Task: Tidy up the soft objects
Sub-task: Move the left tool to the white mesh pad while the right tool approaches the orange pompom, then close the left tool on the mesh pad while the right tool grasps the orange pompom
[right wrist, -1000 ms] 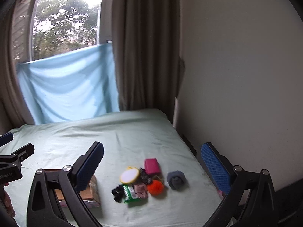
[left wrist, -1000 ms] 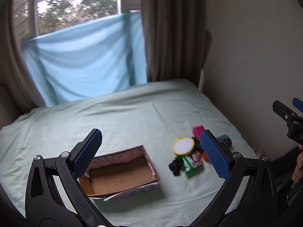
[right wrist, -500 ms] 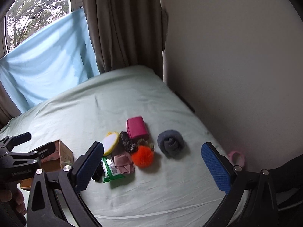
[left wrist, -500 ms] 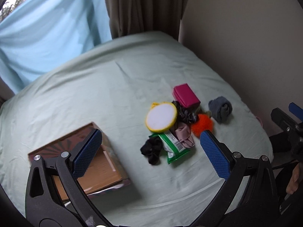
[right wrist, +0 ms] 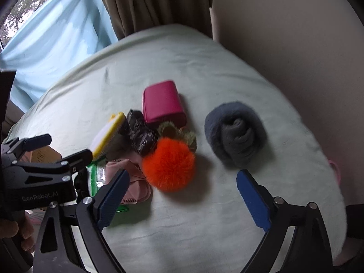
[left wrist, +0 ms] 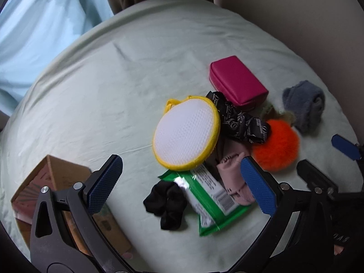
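Note:
A pile of soft items lies on the pale green bedsheet (left wrist: 113, 91): a yellow-rimmed white pad (left wrist: 186, 134), a magenta pouch (left wrist: 237, 82), an orange pompom (left wrist: 276, 146), a black scrunchie (left wrist: 166, 202), a pink cloth (left wrist: 234, 179) and a green wipes packet (left wrist: 209, 198). A grey rolled sock (right wrist: 235, 133) sits apart on the right. My left gripper (left wrist: 179, 182) hangs open over the scrunchie and packet, touching nothing. My right gripper (right wrist: 182, 193) is just short of the orange pompom (right wrist: 169, 165); its jaws are closing with nothing between the pads.
An open cardboard box (left wrist: 56, 182) stands at the left, partly behind my left finger. A wall (right wrist: 295, 45) runs along the bed's right edge, with brown curtains (right wrist: 147, 0) and a blue cloth (right wrist: 56, 34) at the far side. A pink object (right wrist: 335, 168) lies beside the bed.
Both grippers have dropped toward the bed and tilted down, so the pile now looks large and close. The right jaws have narrowed a little.

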{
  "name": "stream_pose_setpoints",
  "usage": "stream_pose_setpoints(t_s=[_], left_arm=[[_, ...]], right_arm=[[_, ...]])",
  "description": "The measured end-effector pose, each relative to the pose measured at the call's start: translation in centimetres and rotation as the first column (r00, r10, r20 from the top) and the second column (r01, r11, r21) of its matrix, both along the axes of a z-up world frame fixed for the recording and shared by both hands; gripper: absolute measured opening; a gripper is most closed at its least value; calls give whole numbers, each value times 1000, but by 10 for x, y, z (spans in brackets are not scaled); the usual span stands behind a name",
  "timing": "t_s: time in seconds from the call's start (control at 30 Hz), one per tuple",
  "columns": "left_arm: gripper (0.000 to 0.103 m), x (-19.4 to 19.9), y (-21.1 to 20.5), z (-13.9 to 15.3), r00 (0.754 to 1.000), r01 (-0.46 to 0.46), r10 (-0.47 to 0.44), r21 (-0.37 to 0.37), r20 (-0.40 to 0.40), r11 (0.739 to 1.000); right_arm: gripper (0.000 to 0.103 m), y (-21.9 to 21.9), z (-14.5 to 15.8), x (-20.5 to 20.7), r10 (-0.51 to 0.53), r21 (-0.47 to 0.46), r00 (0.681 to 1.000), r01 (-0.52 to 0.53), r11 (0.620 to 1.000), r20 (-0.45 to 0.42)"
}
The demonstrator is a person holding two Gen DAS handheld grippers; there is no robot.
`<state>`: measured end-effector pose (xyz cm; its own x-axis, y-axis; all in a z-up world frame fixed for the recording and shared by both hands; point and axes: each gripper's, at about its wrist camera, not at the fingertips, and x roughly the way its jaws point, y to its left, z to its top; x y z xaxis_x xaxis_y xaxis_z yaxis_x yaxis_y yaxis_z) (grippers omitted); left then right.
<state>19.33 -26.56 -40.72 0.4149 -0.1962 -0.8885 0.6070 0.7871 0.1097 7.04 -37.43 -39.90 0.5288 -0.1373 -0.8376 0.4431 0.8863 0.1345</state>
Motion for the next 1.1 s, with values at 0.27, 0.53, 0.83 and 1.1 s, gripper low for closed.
stream_pose_setpoints(t_s=[0.27,0.53,0.83,1.1], left_arm=[[101,28,-24,-34,999,-25,26,29,-23,999],[61,46,-31,-46,996,-39,42,39,-75,998],[25,56,-24,-48,996,-41,44,37,-77,998],[17,48,-15,-22,998,-57,57,4,-34,998]], right_arm=[[88,-11,-42,28,51,43,999,-50,998,-19],[61,-17,-64,53,109,115,993,-104,988,-40],[38,-22,-65,62,122,131,992,-116,985,-39],[36,-18,-42,48,97,90,995,-96,991,-4]])
